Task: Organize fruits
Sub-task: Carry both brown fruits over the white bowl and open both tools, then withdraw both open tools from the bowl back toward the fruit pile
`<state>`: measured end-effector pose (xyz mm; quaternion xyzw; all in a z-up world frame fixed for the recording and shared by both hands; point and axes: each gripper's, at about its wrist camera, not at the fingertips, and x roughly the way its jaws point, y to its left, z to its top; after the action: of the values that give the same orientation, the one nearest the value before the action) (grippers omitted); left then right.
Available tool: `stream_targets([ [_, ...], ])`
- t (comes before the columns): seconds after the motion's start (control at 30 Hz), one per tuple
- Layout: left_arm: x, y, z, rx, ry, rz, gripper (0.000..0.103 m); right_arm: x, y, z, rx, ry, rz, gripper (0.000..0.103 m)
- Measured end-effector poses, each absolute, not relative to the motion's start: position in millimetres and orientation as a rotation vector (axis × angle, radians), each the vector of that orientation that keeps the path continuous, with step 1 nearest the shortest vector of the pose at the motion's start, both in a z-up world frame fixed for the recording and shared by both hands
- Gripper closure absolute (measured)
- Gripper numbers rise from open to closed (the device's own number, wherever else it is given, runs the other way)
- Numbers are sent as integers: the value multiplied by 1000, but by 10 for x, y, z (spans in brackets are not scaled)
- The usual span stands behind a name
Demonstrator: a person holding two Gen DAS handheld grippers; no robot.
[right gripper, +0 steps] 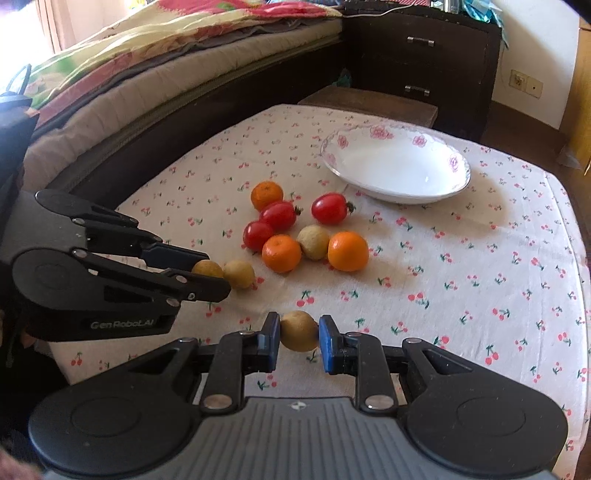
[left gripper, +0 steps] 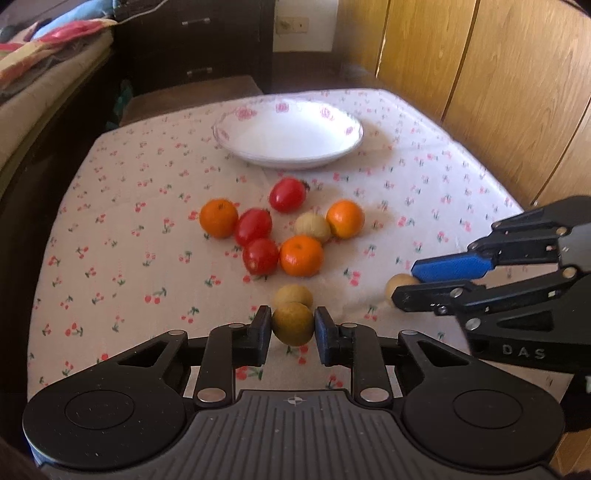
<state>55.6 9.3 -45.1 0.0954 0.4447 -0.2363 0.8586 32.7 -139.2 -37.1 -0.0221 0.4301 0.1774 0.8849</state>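
Left gripper (left gripper: 293, 325): both pads pressed against a brown round fruit (left gripper: 293, 324) clamped between them, low over the tablecloth (left gripper: 110, 229). A second brown fruit (left gripper: 293, 295) lies on the cloth just beyond the held one, seemingly touching it.

Loose group, mid-table, left to right in the left wrist view: an orange (left gripper: 218, 218); a red tomato (left gripper: 253, 226) touching it; a second tomato (left gripper: 260, 256) just in front of that one; a third tomato (left gripper: 287, 194) set back towards the bowl; a second orange (left gripper: 301, 256) beside the front tomato; a pale brown fruit (left gripper: 312, 228) behind it; a third orange (left gripper: 345, 218) touching that pale fruit. All rest on the cloth.

White bowl (left gripper: 236, 134) with pink flower rim: at the far side of the table, apart from the group, nothing seen inside.

Right gripper (right gripper: 299, 332): closed on another brown fruit (right gripper: 299, 331), blue pads against both its sides. In the left wrist view this gripper enters from the right edge with the fruit showing at its tip, well to the right of the loose group.

Surroundings: a bed with patterned bedding (right gripper: 184, 33) along the left of the table, a dark drawer unit (right gripper: 421, 55) beyond it, wooden panelling (left gripper: 480, 74) on the right
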Motion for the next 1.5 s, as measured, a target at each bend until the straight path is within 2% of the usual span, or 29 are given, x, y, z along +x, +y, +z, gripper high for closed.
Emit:
stream_targets([
  [0.6,1354,-204,-66,93,832,-478,70,1069,-1637,14,5,771,262,79],
  [1.03,2045,-451,-281,78,867,-429,70,1768,-1760,-187,7,788,209,79],
  [1.37,2182,-441,-461,76,904,-386,71,1911,-1729,-330,-11,820,203,78],
  [1.5,2167,-444,-444,83,898,-378,67,1914,-1728,-326,-13,822,194,78],
])
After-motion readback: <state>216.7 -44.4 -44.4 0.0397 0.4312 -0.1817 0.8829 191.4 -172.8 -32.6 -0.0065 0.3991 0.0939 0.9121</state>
